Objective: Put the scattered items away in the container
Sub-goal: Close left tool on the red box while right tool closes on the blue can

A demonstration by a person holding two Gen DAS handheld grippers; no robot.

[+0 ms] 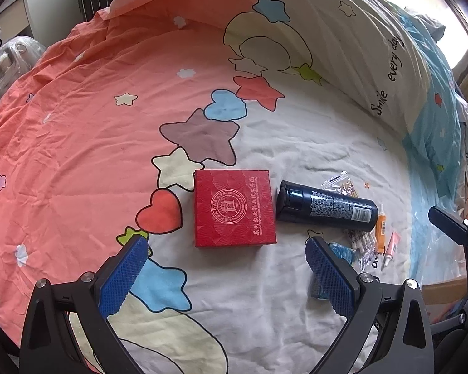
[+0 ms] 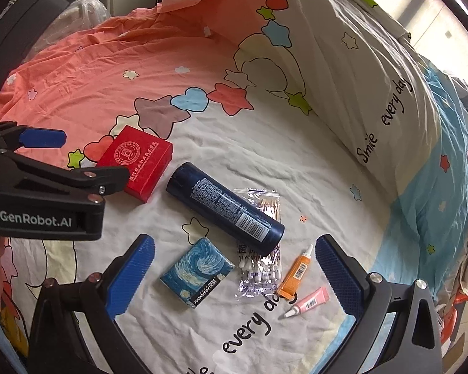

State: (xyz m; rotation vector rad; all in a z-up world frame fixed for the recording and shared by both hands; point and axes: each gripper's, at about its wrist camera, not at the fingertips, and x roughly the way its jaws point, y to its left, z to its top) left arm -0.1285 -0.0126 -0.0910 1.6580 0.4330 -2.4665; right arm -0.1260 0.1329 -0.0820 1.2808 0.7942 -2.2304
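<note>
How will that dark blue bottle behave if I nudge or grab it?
The dark blue bottle lies on its side on the soft bedsheet, so a sideways nudge may roll it. Its smooth, glossy wall could slip between the pads. It rests partly on the cotton swab packet, which may drag along.

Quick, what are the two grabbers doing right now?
Left hand-held gripper: open, holding nothing.
Right hand-held gripper: open, holding nothing.

Bedroom, patterned bedsheet (image 1: 78, 118), pillow (image 1: 343, 46) (home)
</note>
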